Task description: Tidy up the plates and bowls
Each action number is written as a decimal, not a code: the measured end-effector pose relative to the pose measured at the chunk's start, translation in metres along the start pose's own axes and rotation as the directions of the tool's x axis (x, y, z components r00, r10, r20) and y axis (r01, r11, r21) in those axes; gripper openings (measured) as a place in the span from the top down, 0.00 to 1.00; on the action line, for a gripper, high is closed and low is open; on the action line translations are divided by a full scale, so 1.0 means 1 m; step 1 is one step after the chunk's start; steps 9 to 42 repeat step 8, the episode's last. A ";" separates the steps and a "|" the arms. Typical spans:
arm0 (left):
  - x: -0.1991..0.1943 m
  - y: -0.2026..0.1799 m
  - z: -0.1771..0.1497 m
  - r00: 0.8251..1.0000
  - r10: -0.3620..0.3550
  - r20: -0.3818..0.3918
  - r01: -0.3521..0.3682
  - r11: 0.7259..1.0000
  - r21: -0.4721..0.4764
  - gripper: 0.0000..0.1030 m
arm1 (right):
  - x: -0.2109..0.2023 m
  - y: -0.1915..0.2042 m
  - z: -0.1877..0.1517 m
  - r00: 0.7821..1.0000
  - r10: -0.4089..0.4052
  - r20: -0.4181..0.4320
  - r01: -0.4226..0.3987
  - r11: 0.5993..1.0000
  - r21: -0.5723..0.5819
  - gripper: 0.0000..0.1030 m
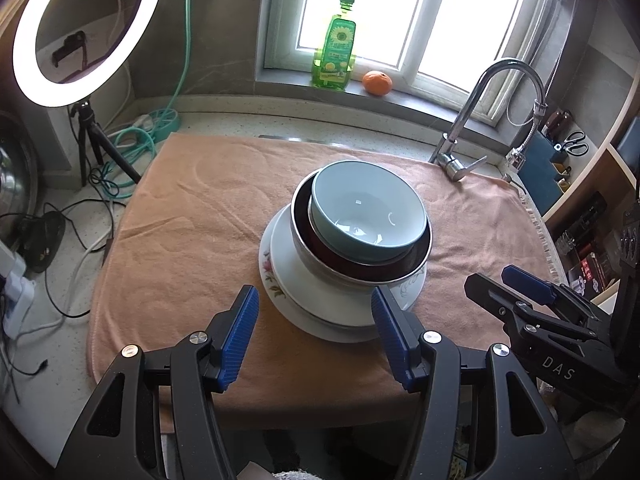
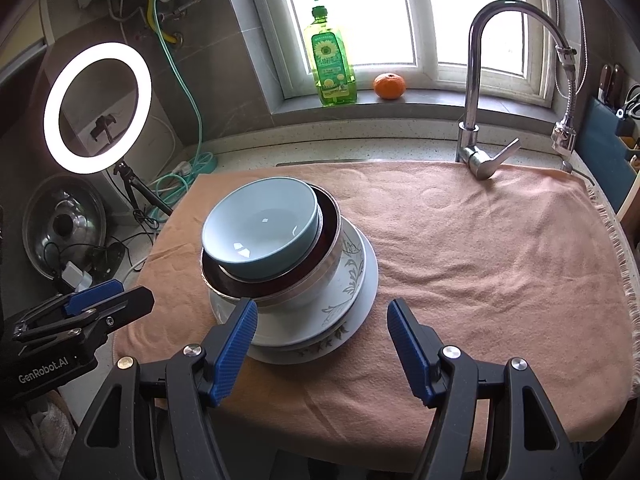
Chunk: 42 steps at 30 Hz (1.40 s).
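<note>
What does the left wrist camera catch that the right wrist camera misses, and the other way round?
Only the left view shows the pink rose print on the bottom plate. Only the right view shows the steel pot lid left of the towel and the leaf pattern on a plate. Both share the blue bowl topping the stack, the soap bottle and the orange.

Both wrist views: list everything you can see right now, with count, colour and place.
light blue bowl: one, top of stack, tilted.
dark red bowl: one, metal-rimmed, under the blue bowl.
white plates: several, exact count unclear, patterned, bottom of stack.
towel: one, peach, covers the counter.
soap bottle: one, green, windowsill.
orange: one, beside the bottle.
faucet: one, chrome, behind the towel.
ring light: one, lit, on a tripod.
pot lid: one, metal, by the wall.
left gripper: blue pads, open, empty.
right gripper: blue pads, open, empty.
</note>
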<state>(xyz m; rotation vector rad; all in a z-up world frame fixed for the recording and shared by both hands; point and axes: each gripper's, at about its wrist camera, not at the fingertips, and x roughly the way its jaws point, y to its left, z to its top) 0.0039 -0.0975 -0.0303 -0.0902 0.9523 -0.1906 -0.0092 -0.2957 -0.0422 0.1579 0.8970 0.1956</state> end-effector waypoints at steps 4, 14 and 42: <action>0.001 0.001 0.001 1.000 -0.001 0.003 0.001 1.000 -0.005 0.44 | 0.001 -0.002 -0.001 1.000 -0.001 -0.005 0.001 1.000 0.005 0.38; 0.002 0.002 0.001 1.000 0.006 0.004 -0.005 1.000 -0.005 0.44 | 0.004 -0.003 0.000 1.000 -0.003 -0.010 0.003 1.000 0.009 0.38; 0.002 0.002 0.001 1.000 0.006 0.004 -0.005 1.000 -0.005 0.44 | 0.004 -0.003 0.000 1.000 -0.003 -0.010 0.003 1.000 0.009 0.38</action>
